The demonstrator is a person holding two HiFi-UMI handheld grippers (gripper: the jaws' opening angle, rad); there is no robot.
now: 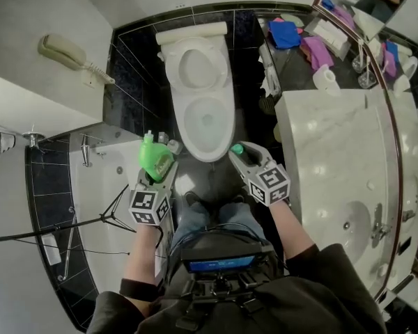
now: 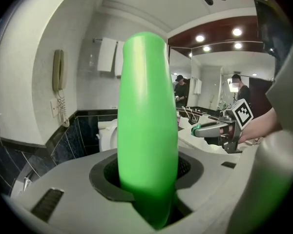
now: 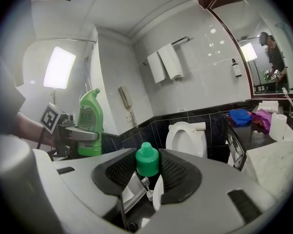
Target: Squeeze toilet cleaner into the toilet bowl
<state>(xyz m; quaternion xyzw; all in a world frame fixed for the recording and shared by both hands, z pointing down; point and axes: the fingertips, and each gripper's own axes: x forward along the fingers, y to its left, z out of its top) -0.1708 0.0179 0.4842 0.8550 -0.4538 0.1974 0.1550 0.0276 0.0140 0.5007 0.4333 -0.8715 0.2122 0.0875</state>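
Note:
My left gripper [image 1: 159, 168] is shut on a green toilet cleaner bottle [image 1: 154, 156], held upright just left of the bowl's front rim. In the left gripper view the bottle [image 2: 146, 130] fills the space between the jaws. My right gripper [image 1: 241, 153] is shut on a small green cap [image 1: 237, 148], to the right of the bowl's front. The cap [image 3: 147, 161] sits between the pads in the right gripper view, with the bottle [image 3: 90, 121] off to the left. The white toilet [image 1: 203, 110] stands ahead with its seat lid up and the bowl uncovered.
A marble vanity [image 1: 334, 152] with a sink fills the right side. At the left a white bathtub [image 1: 101, 186] stands under a wall phone [image 1: 66, 53]. A shelf beside the toilet holds folded cloths [image 1: 285, 33] and a paper roll [image 1: 325, 77].

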